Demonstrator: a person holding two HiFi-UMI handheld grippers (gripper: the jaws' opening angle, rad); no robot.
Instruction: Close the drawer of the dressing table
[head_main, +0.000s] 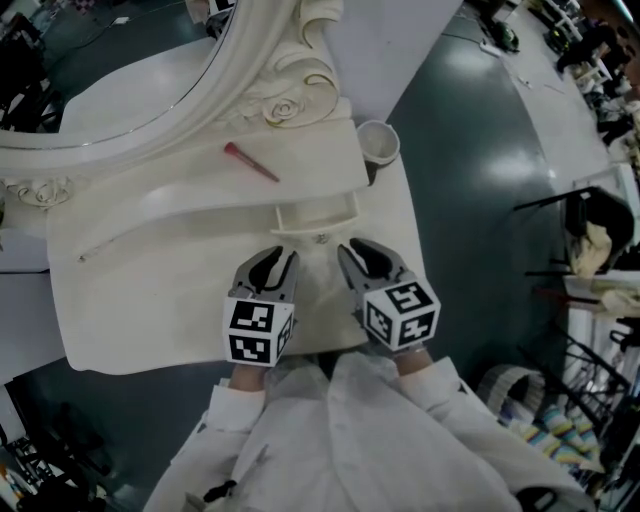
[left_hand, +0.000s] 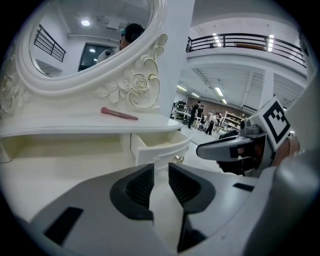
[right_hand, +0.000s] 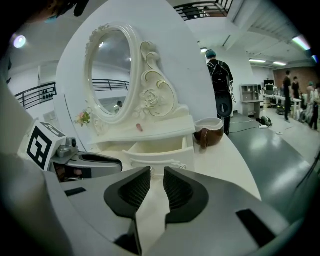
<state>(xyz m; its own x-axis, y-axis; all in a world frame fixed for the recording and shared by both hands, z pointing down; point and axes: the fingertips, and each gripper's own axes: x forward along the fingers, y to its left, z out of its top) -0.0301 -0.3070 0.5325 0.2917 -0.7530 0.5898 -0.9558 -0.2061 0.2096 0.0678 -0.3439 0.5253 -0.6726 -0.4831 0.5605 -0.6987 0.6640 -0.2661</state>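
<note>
The drawer (head_main: 318, 214) just ahead of the barely spread, empty left claw (head_main: 280, 254) and right claw (head_main: 352, 247) looks light and stiff, so push its flat front

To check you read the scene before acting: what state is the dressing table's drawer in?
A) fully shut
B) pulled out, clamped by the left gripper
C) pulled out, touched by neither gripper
C: the drawer juts out, and the left gripper and right gripper sit short of it.

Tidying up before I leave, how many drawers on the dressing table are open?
1: the drawer under the shelf, near the cup. Others may be hidden.
</note>
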